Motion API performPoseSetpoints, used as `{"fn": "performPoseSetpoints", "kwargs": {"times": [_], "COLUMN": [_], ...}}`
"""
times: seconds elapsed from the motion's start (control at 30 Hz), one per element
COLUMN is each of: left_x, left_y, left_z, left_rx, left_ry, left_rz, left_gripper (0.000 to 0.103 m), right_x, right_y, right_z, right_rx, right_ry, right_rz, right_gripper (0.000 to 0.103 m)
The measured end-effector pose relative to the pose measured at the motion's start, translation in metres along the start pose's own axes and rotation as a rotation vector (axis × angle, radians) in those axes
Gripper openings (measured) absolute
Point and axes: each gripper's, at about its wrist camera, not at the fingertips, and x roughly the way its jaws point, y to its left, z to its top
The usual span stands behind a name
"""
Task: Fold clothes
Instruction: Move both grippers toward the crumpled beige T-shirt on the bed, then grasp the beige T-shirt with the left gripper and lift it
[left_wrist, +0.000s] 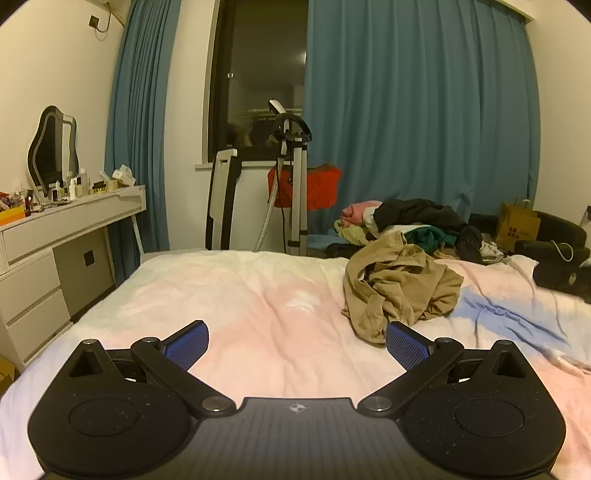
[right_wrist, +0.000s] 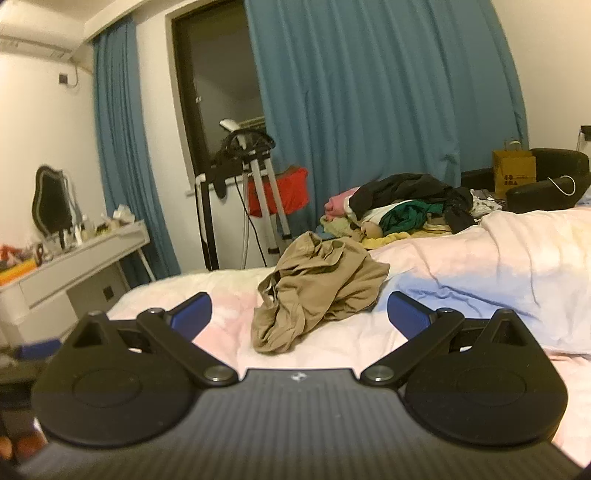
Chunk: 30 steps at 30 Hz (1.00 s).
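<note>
Right now, by label:
Left gripper (left_wrist: 297, 345): spread wide above the bed, blue pads (left_wrist: 186, 345) far apart, nothing between them
Right gripper (right_wrist: 299, 317): also spread wide and holding nothing, aimed at the garment
Tan garment (left_wrist: 400, 286): crumpled in a heap on the pink and white bedcover (left_wrist: 240, 295), near the far edge of the bed; in the left wrist view it lies ahead and to the right of the fingers
Long axis: runs roughly from the far bed edge toward the grippers, with a narrower bunched end nearest them; which end is the collar or waist I cannot tell
Clothes pile (right_wrist: 402, 205): black, green, pink and yellow pieces heaped beyond the tan garment, well apart from both grippers
Paper bag (right_wrist: 513, 173): yellow-brown, upright by a black chair (right_wrist: 554, 184); its contents are hidden
Dresser (left_wrist: 70, 221): white, left of the bed, its top crowded with small bottles, a mirror (left_wrist: 53, 147) standing on it
Backdrop: blue curtains (left_wrist: 406, 110)
</note>
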Motion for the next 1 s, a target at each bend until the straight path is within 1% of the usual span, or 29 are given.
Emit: {"fn": "performPoseSetpoints", "kwargs": {"times": [0.1, 0.2, 0.27, 0.37, 0.4, 0.43, 0.57, 0.63, 0.77, 0.8, 0.83, 0.87, 0.9, 0.93, 1.0], "left_x": [0.003, 0.013, 0.026, 0.057, 0.070, 0.083, 0.148, 0.182, 0.243, 0.253, 0.262, 0.272, 0.278, 0.279, 0.276], "left_y": [-0.002, -0.010, -0.021, -0.038, -0.045, -0.051, -0.067, -0.074, -0.081, -0.081, -0.080, -0.078, -0.075, -0.070, -0.061], "left_z": [0.000, 0.006, 0.015, 0.028, 0.032, 0.036, 0.031, 0.029, 0.017, 0.013, 0.010, 0.007, 0.004, 0.002, 0.002], "left_rx": [-0.023, -0.013, -0.002, -0.006, -0.008, -0.008, -0.030, -0.044, -0.098, -0.108, -0.121, -0.138, -0.151, -0.158, -0.185], "left_ry": [0.032, 0.061, 0.084, 0.127, 0.138, 0.147, 0.190, 0.212, 0.238, 0.232, 0.226, 0.217, 0.205, 0.188, 0.149], "left_rz": [-0.018, -0.022, -0.035, -0.108, -0.136, -0.158, -0.183, -0.193, -0.210, -0.216, -0.218, -0.217, -0.219, -0.224, -0.233], "left_gripper": [0.103, 0.101, 0.100, 0.100, 0.097, 0.093, 0.082, 0.072, 0.063, 0.057, 0.046, 0.040, 0.025, 0.014, 0.010], "right_x": [-0.001, -0.003, -0.007, -0.011, -0.009, -0.006, 0.010, 0.024, 0.059, 0.069, 0.079, 0.089, 0.099, 0.108, 0.123], "right_y": [-0.011, -0.026, -0.035, -0.048, -0.053, -0.057, -0.075, -0.082, -0.089, -0.090, -0.091, -0.091, -0.090, -0.091, -0.094], "right_z": [0.004, 0.006, 0.008, 0.009, 0.008, 0.006, -0.003, -0.007, -0.013, -0.014, -0.016, -0.018, -0.021, -0.024, -0.030], "right_rx": [0.062, 0.148, 0.199, 0.233, 0.238, 0.243, 0.275, 0.294, 0.320, 0.324, 0.320, 0.304, 0.283, 0.270, 0.263], "right_ry": [-0.005, 0.002, -0.005, -0.022, -0.024, -0.020, 0.012, 0.029, 0.051, 0.051, 0.052, 0.055, 0.062, 0.067, 0.075], "right_rz": [-0.005, -0.032, -0.052, -0.089, -0.105, -0.118, -0.135, -0.138, -0.153, -0.152, -0.149, -0.149, -0.157, -0.166, -0.187], "right_gripper": [0.103, 0.103, 0.103, 0.103, 0.103, 0.103, 0.103, 0.103, 0.103, 0.103, 0.103, 0.103, 0.103, 0.103, 0.103]}}
